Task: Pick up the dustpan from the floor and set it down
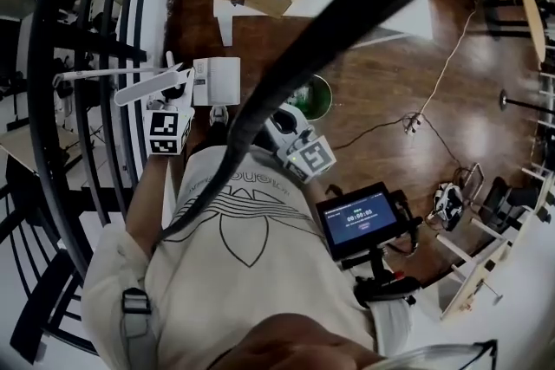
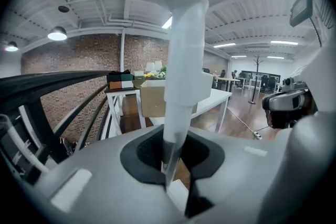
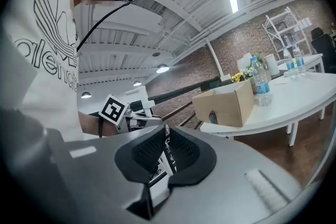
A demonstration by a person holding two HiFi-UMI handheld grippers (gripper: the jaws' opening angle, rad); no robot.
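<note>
The dustpan (image 1: 217, 81) is hanging off the floor, its white handle (image 2: 184, 60) standing straight up out of the left gripper's (image 2: 169, 165) jaws. Those jaws are squeezing the lower end of the handle from both sides, so they are nearly closed, with only the handle's width between the pads. In the head view the pan is sitting just ahead of the left gripper (image 1: 186, 95), and a long white part is sticking out to the jaws' left.

The right gripper (image 3: 167, 152) is hovering beside it, apart from the dustpan. Its jaws are drawn almost together, leaving a thin slit. Something white with dark marks is showing in that slit, too small to identify. Ahead and to the left of these jaws, the left gripper's marker cube (image 3: 114, 110) is showing.

Beyond both pairs of jaws a cardboard box (image 2: 152, 99) is sitting on a white table (image 2: 220, 97). A water bottle (image 3: 261, 81) is standing just beside the box. A dark railing (image 2: 52, 86) is running off to the left of the left jaws. In the head view a green bin (image 1: 316, 100) is standing on the floor just ahead of the right gripper (image 1: 282, 121).
</note>
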